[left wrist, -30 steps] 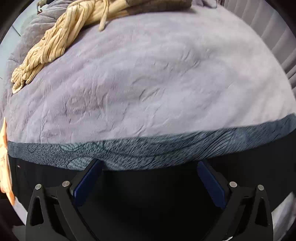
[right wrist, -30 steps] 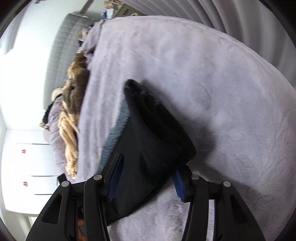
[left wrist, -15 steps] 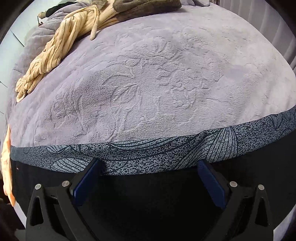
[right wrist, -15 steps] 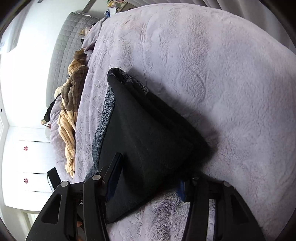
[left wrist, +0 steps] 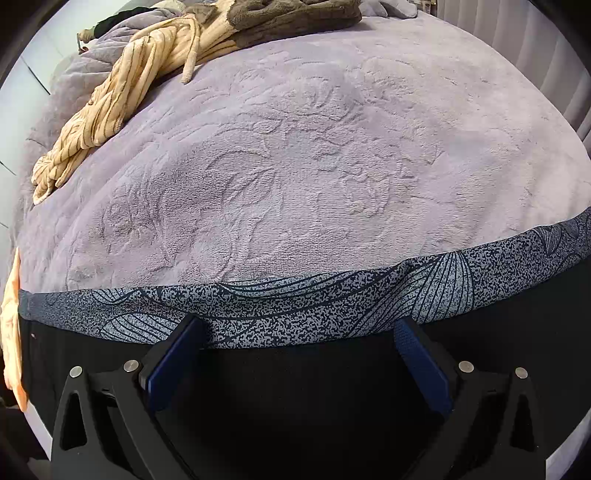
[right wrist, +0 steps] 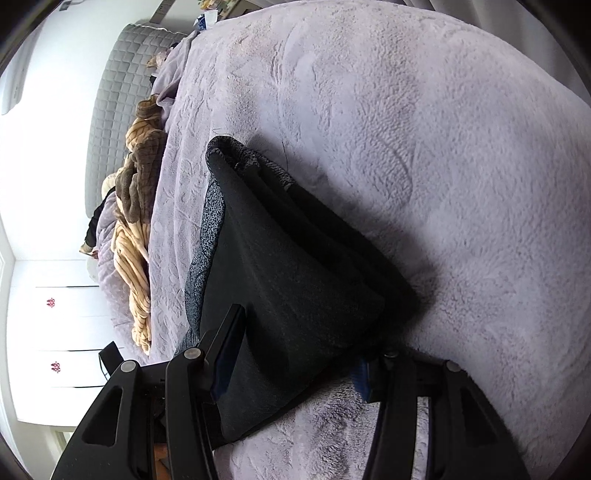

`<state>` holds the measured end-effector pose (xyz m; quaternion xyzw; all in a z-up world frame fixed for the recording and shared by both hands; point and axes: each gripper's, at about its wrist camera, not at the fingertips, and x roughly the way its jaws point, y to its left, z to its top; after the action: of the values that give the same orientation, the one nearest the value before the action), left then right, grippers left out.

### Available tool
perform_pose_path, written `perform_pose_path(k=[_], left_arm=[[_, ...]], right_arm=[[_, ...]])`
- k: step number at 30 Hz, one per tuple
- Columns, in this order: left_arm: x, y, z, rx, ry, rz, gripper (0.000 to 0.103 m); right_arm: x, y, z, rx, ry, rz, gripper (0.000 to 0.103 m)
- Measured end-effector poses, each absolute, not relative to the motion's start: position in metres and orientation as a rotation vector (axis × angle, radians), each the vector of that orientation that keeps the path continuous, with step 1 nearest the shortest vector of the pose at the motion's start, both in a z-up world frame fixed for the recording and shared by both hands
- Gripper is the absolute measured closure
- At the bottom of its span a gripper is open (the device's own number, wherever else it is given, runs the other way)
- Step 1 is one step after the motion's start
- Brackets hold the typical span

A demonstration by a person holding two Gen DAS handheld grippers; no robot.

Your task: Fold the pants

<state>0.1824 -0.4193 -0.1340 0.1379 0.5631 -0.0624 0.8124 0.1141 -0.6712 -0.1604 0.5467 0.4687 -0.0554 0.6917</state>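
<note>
Black pants with a grey leaf-print waistband (left wrist: 461,280) stretch across the bottom of the left wrist view. My left gripper (left wrist: 295,328) points steeply down over them, open. Its blue pads (left wrist: 173,362) stand wide apart, and the cloth runs on past both fingers. In the right wrist view the pants (right wrist: 288,258) are a thick folded bundle lying on the lilac blanket (right wrist: 443,147). My right gripper (right wrist: 299,343) is shut on the near end of that bundle, one finger on each side. The cloth half hides the right pad (right wrist: 360,380).
A beige striped garment (left wrist: 122,96) and a brown one (left wrist: 295,14) are heaped at the blanket's far edge. A grey quilted headboard (right wrist: 114,103) and white cupboard doors (right wrist: 55,314) lie beyond them. Pleated curtains (left wrist: 546,44) hang at the far right. Something orange (left wrist: 11,314) shows at the left edge.
The right gripper has sunk with the folded bundle, which now rests on the blanket. The left view has slid over the blanket and shows more of the heaped garments.
</note>
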Motion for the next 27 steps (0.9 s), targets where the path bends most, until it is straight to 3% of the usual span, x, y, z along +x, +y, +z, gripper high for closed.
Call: perform_pose_path(k=[12,18,27], left_arm=[[0.188,-0.426,-0.116,0.339,1.237,-0.223,0.0],[0.189,-0.448,-0.139,0.443,1.207,-0.205,0.0],[0.151,-0.417,-0.083,0.232,1.263,-0.357,0.0]], right_arm=[[0.116,-0.673,-0.16,1.227,1.037,-0.13,0.046],[0.111,-0.674,-0.147,1.19,1.013,-0.118,0.084],[0.112,-0.671,-0.125,1.162,0.983,-0.077,0.087]])
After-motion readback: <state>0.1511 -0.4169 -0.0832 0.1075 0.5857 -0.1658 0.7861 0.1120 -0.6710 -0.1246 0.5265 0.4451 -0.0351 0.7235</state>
